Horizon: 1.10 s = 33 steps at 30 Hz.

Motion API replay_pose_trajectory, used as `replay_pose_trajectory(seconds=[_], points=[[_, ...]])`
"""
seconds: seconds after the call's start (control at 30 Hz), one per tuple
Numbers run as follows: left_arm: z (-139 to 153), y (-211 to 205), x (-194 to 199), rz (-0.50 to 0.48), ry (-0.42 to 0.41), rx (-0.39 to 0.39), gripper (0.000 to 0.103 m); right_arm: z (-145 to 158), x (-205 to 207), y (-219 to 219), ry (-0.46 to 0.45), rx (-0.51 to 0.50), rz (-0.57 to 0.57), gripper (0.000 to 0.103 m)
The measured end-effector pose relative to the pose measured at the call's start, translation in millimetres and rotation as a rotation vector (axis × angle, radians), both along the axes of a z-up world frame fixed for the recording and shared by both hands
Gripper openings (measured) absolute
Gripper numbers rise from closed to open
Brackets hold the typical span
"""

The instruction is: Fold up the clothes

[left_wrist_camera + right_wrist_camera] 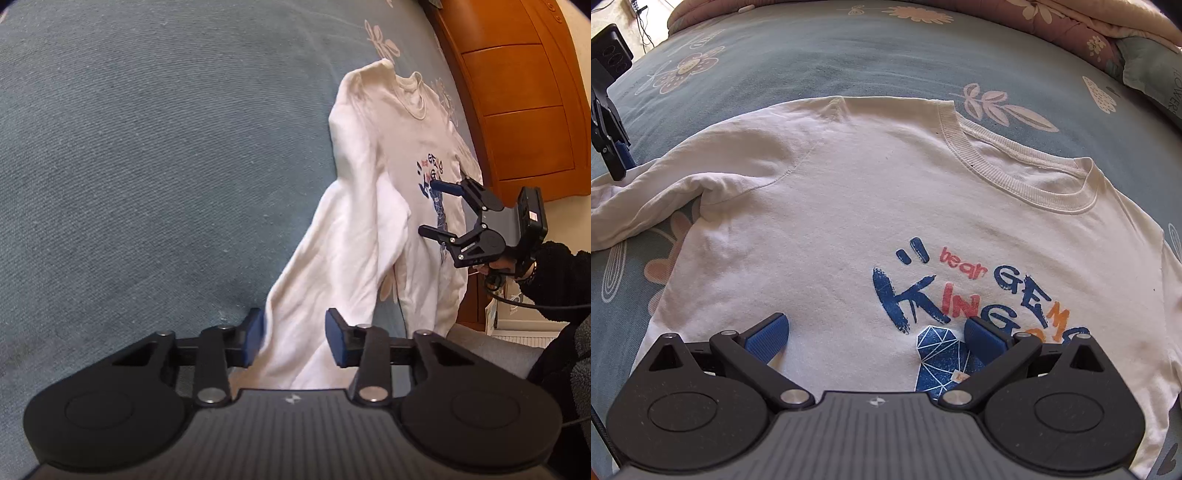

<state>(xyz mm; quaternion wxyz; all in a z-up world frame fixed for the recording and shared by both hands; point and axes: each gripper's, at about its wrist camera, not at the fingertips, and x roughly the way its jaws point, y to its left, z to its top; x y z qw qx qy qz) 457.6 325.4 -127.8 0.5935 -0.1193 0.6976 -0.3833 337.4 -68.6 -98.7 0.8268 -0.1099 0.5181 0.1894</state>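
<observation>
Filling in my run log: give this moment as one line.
phase: sleeve fold start | left gripper: jaws around sleeve | right gripper: open over shirt | surface: bed

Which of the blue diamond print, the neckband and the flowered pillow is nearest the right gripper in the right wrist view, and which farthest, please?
From the right gripper:
1. Blue diamond print, between the fingers.
2. Neckband, farther up the shirt.
3. Flowered pillow, along the bed's far edge.

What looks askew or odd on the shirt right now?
The white long-sleeved shirt lies flat on the blue floral bedspread, but its long sleeve is bunched and twisted, trailing toward the left gripper. No damage or stains stand out.
</observation>
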Motion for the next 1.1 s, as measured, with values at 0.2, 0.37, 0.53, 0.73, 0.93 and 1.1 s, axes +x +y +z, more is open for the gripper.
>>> replay_pose_trajectory(seconds=[0.2, 0.37, 0.53, 0.73, 0.93, 1.1], points=[[7, -10, -9, -0.015, -0.075, 0.114, 0.007, -2, 0, 2, -0.008, 0.001, -0.011, 0.103], [32, -23, -25, -0.054, -0.232, 0.209, 0.003, -1, 2, 0, -0.001, 0.004, -0.006, 0.103], [58, 11, -32, 0.141, -0.319, 0.236, 0.002, 1, 3, -2, 0.001, 0.003, 0.008, 0.103], [57, 39, -34, 0.314, -0.306, 0.284, 0.005, -1, 3, 0, -0.011, 0.0, 0.002, 0.103], [70, 60, -44, 0.526, -0.379, 0.328, 0.031, 1, 4, -2, -0.002, 0.0, 0.026, 0.103], [77, 76, -90, 0.588, -0.377, 0.435, 0.038, 1, 3, -2, -0.001, 0.002, 0.029, 0.103]])
